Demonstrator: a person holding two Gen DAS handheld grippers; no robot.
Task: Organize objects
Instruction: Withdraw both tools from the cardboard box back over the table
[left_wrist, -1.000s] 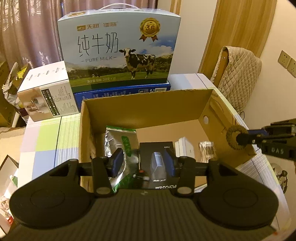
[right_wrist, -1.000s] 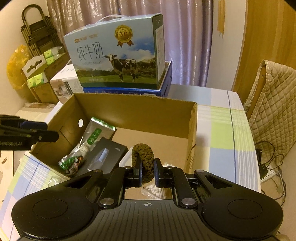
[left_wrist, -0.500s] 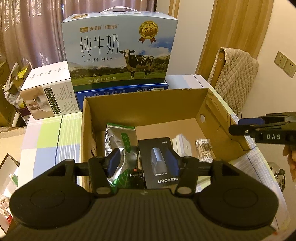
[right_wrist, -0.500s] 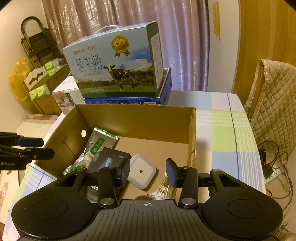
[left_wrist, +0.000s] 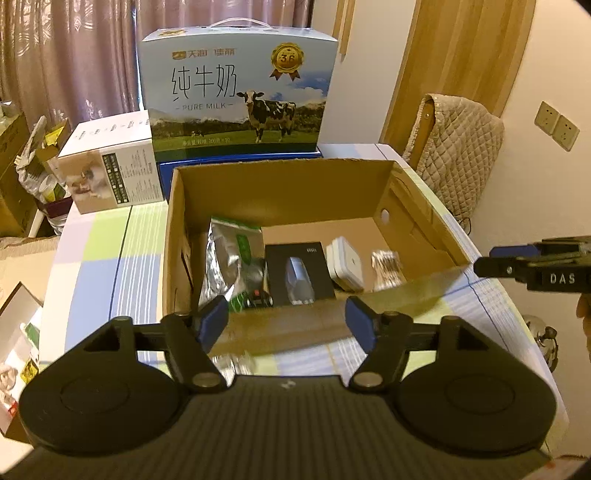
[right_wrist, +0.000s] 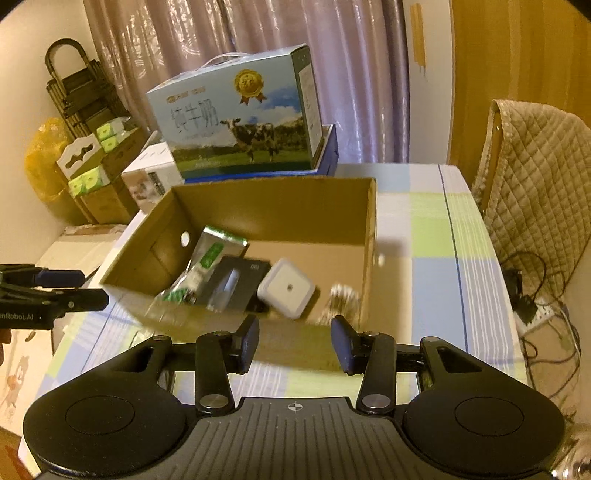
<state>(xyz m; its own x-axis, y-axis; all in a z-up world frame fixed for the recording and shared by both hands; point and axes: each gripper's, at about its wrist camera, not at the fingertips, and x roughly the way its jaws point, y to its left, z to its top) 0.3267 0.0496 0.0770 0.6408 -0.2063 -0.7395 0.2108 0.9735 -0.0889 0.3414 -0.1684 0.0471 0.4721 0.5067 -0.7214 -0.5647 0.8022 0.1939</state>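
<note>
Open cardboard box (left_wrist: 280, 192) on the checked worktop (left_wrist: 103, 258), brown, top flaps gone, round hole in each side wall. Inside, in a row along the box floor: silver pouch (left_wrist: 231, 258) with a green label against the left wall, crumpled; black flat pack (left_wrist: 299, 275) with a grey device pictured on it, just beside the pouch; white square unit (left_wrist: 345, 264) with rounded corners next to the pack; cotton swabs (left_wrist: 386, 264) in a clear bag nearest the right wall. From the right wrist view, same order: pouch (right_wrist: 207, 264), pack (right_wrist: 236, 282), unit (right_wrist: 286, 288), swabs (right_wrist: 341, 299), partly blurred.

Behind the box, milk carton (left_wrist: 238, 85) with a cow picture on a blue box, and a white box (left_wrist: 110, 173) to the left of it.

Left hand-held gripper (left_wrist: 286, 325) outside the box, above its near wall, jaws opening, medium-wide, nothing between the blue pads; pouch and pack just beyond the near wall, apart from the fingertips. Right hand-held gripper (right_wrist: 295, 345) also at the near wall of the box, jaws moderately apart and empty; unit and swabs lying just past the wall, untouched. Seen from the left wrist view, right hand-held gripper (left_wrist: 517, 264) off the box's right wall.
</note>
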